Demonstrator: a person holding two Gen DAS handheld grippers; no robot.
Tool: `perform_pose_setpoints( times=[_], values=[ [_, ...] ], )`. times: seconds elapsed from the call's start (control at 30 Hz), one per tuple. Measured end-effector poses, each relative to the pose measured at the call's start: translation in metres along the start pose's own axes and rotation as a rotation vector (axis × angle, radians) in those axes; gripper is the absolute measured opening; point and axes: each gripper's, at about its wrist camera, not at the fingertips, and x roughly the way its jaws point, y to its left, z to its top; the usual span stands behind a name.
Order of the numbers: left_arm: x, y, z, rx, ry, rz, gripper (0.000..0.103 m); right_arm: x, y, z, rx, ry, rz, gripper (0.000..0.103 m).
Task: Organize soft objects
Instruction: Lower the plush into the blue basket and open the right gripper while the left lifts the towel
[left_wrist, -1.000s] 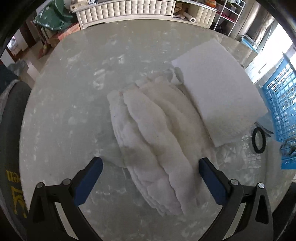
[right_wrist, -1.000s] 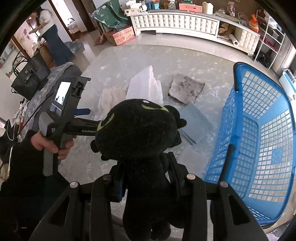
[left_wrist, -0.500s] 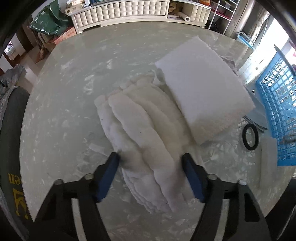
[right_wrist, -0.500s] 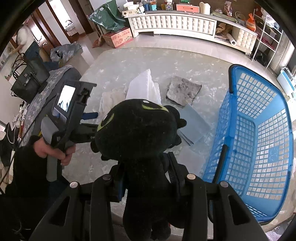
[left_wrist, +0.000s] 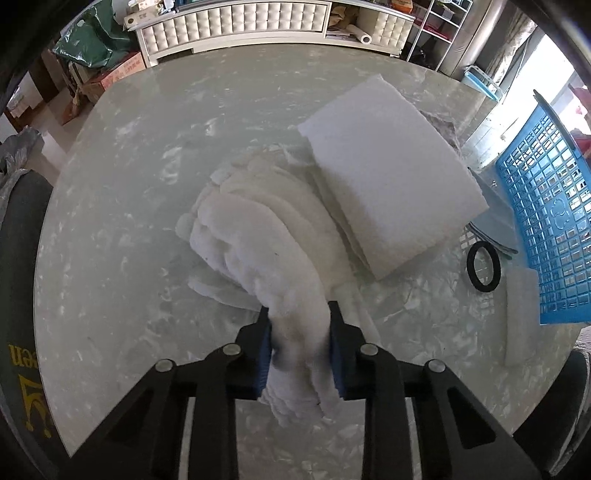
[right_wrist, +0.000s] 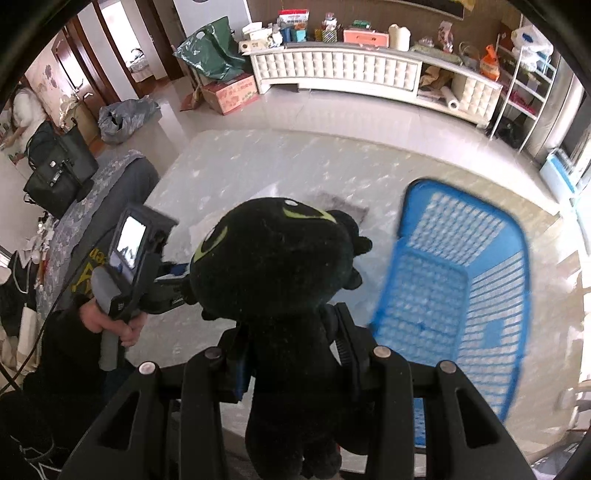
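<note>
The left gripper (left_wrist: 299, 345) is closing its jaws, and its blue pads are already pressing into the near end of the fluffy white layered wadding (left_wrist: 266, 243), which is bunching up between them. The rest of the wadding is lying on the pale marbled counter (left_wrist: 122, 229), with its far edge touching a thick white rectangular foam slab (left_wrist: 388, 166). A black rubber ring (left_wrist: 483, 270) is lying on the counter between the slab and the blue plastic lattice basket (left_wrist: 543, 236).

The right gripper (right_wrist: 290, 354) is gripping the body of a black plush toy with yellow-green eyes (right_wrist: 273, 258), its jaws clamped on the toy and holding it up above the counter, beside the basket (right_wrist: 461, 280). To the left in the right wrist view, a hand (right_wrist: 110, 321) is holding the handle of the left gripper.
</note>
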Motion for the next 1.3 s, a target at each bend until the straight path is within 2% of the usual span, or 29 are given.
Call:
perform_pose_setpoints(
  times=[0.1,0.3,0.57,0.73,0.9,1.07,1.3],
  values=[
    [-0.001,-0.001,0.0,-0.002,0.003,-0.002,0.024,-0.011,-0.022,0.004,-0.007,-0.008,-0.049,0.038],
    [0.002,0.001,0.005,-0.009,0.009,-0.006,0.024,0.001,-0.059,0.0,-0.007,0.026,-0.13,0.038],
    [0.002,0.0,0.005,0.008,0.005,-0.002,0.025,0.036,-0.097,-0.021,0.035,0.122,-0.133,0.038],
    [0.003,0.002,0.004,0.006,0.004,-0.015,0.025,0.053,-0.102,-0.033,0.013,0.168,-0.152,0.039],
    [0.003,0.002,0.004,0.013,0.007,-0.01,0.025,0.071,-0.097,-0.043,-0.065,0.2,-0.18,0.039],
    [0.003,-0.001,0.004,0.016,0.01,-0.002,0.028,0.093,-0.095,-0.053,-0.124,0.234,-0.167,0.039],
    [0.003,-0.008,0.006,0.036,0.009,0.031,0.028,0.11,-0.096,-0.059,-0.114,0.263,-0.175,0.04]
  ],
)
